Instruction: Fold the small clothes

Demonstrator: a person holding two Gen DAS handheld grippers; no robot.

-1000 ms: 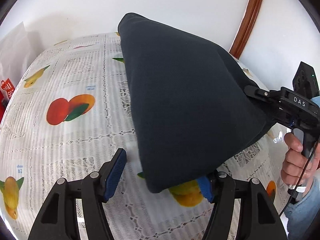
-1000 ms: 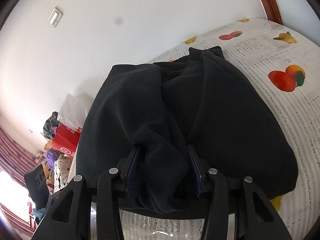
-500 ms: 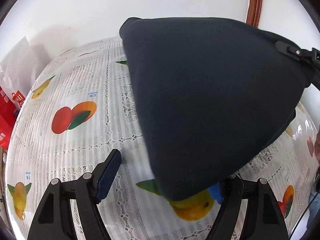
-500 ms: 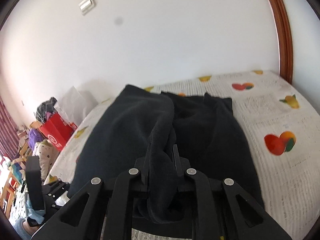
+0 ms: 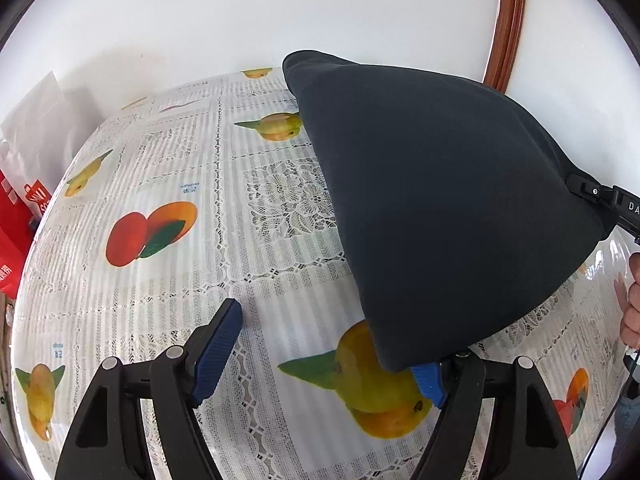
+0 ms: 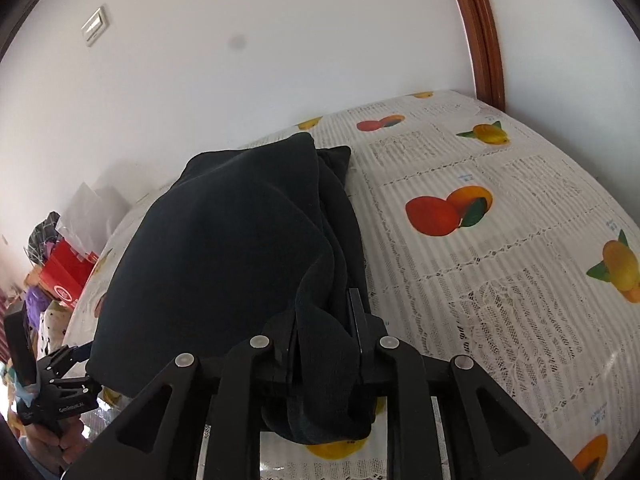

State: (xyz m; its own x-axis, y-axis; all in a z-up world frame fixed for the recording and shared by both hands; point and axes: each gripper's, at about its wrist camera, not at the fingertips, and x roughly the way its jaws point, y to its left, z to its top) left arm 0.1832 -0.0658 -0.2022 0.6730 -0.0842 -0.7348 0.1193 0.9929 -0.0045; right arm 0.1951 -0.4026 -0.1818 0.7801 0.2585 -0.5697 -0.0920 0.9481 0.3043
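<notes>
The dark garment (image 5: 440, 208), a soft matte knit, is draped in a smooth tent shape above the tablecloth (image 5: 160, 184), a glossy lace-patterned sheet printed with fruit. The right gripper (image 6: 326, 332) pinches a bunched fold of the garment between its narrow fingers, its jaws easing apart. The left gripper (image 5: 320, 356) stands wide, jaws closing slightly, its blue ribbed pads (image 5: 216, 344) bare; the garment's lower corner overhangs its right pad.

"DA" on right claw (image 5: 628, 210) — "GenRobot.AI" on left claw (image 6: 68, 376).
</notes>
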